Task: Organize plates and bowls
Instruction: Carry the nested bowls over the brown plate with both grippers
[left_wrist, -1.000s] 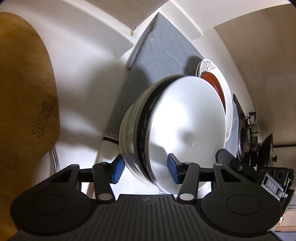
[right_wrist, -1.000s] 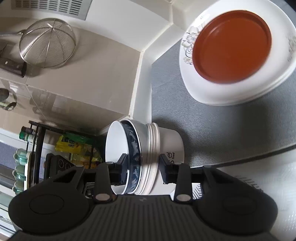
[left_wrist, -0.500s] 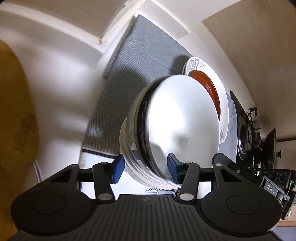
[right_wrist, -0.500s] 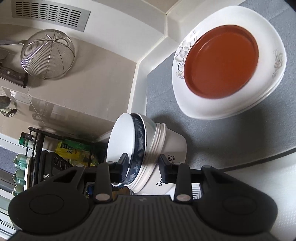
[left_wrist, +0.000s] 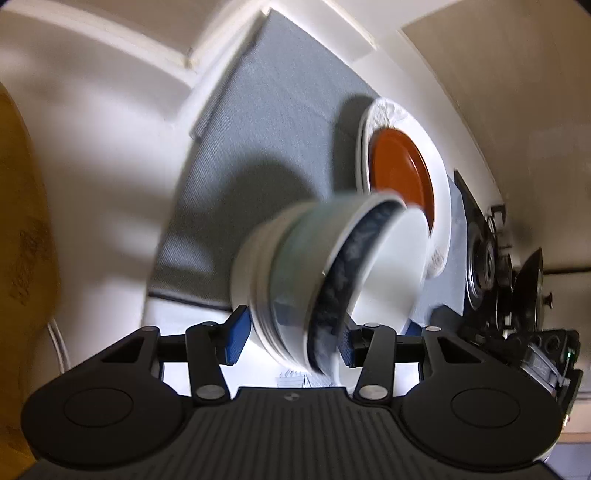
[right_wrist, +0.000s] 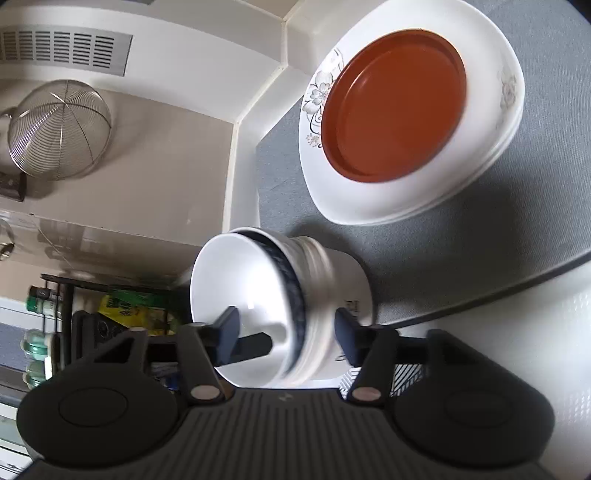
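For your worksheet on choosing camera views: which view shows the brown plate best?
The right wrist view: the brown plate faces the camera nearly full on, its whole rim clear inside the white floral dish. The left wrist view shows it edge-on and foreshortened, partly hidden behind the stacked bowls.

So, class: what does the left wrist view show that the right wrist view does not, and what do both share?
Left wrist only: a wooden board at the left edge and a stove burner at the right.
Right wrist only: a wire strainer, a vent grille and a bottle rack.
Both: the stacked bowls tipped on their side, the orange plate inside the white plate, and the grey mat.
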